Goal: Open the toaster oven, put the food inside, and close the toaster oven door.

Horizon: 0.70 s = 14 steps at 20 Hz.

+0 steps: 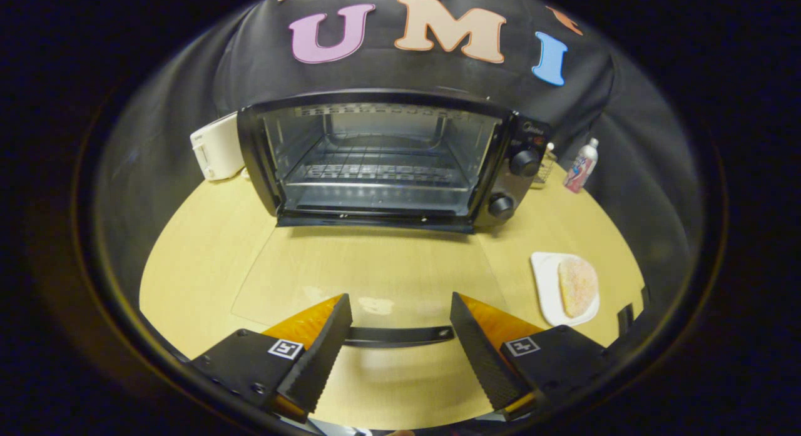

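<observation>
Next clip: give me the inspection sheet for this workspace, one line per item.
Surface: light wooden table.
Job's things: toaster oven, glass door folded flat on the table, rack bare; food on a white plate, right of the door.
Clutter: white appliance left of oven; bottle to its right.
Grippers: gripper open, fingers either side of the door handle.
Cables: nothing seen.
Surroundings: black cloth wall.

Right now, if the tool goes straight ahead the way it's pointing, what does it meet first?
The open tool points over the lowered glass door at the toaster oven. Likely first the wire rack in the open cavity, though depth is unclear.
</observation>
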### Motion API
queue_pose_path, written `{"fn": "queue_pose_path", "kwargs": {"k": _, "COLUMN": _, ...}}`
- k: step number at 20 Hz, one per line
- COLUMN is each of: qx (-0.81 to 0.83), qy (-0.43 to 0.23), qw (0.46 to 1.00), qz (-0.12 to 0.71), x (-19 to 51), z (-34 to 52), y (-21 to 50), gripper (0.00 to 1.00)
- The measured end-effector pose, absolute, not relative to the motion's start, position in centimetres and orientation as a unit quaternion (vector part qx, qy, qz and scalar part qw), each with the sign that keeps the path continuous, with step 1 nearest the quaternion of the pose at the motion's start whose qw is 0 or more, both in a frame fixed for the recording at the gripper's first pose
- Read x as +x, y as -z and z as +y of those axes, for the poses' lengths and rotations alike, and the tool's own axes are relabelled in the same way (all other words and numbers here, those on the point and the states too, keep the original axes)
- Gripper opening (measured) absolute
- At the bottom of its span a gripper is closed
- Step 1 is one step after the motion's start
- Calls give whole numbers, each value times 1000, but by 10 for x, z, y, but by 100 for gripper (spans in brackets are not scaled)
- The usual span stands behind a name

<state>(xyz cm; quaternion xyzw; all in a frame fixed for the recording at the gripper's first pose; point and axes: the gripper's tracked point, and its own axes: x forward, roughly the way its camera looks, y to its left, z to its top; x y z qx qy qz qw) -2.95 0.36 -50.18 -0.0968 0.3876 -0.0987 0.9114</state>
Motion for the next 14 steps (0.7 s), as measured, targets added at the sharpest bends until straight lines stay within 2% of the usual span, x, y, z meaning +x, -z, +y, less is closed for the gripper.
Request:
{"fn": "queue_pose_path", "kwargs": {"k": 9, "qx": -82, "qy": 277, "qw": 877, "qz": 384, "x": -30, "z": -183, "y": 478, "gripper": 100}}
{"fn": "queue_pose_path", "kwargs": {"k": 14, "qx": -55, "qy": 307, "qw": 851, "qz": 423, "x": -43, "z": -233, "y": 516, "gripper": 100}}
